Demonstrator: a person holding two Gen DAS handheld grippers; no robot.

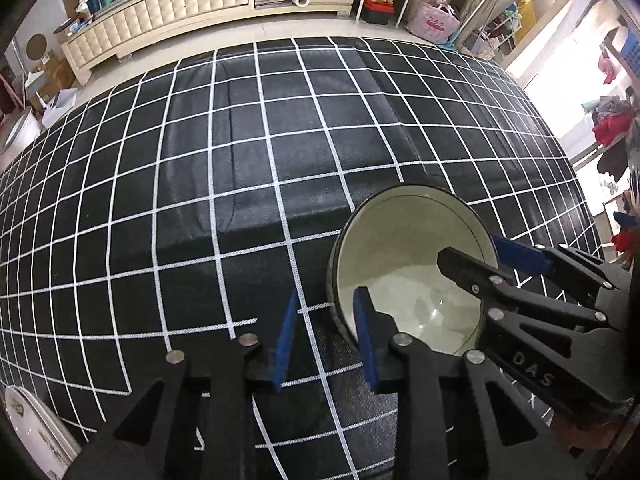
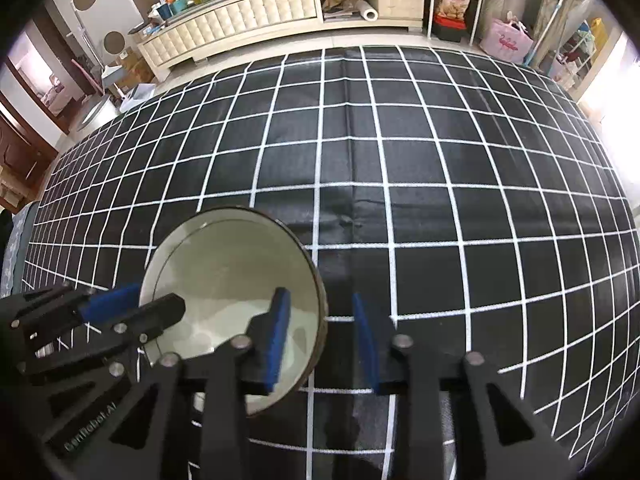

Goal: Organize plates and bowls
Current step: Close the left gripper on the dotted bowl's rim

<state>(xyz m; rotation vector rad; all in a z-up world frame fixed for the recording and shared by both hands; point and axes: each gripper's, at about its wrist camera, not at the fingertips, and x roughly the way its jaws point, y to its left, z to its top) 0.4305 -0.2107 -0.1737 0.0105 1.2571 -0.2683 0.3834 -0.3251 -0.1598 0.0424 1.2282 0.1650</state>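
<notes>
A bowl (image 1: 412, 264) with a pale inside and a dark rim sits on the black grid tablecloth (image 1: 240, 160). It also shows in the right wrist view (image 2: 232, 272). My left gripper (image 1: 326, 340) is open, one finger over the bowl's left rim and one outside it. My right gripper (image 2: 322, 340) is open the same way across the bowl's right rim. In the left wrist view my right gripper (image 1: 480, 254) straddles the far right rim. The bowl rests on the cloth. A white patterned plate (image 1: 36, 432) lies at the bottom left edge.
The black grid cloth (image 2: 400, 160) stretches far ahead of both grippers. Beyond the table's far edge stands a cream cabinet (image 1: 168, 8) with clutter on top, and a pink bag (image 2: 506, 40) sits on the floor.
</notes>
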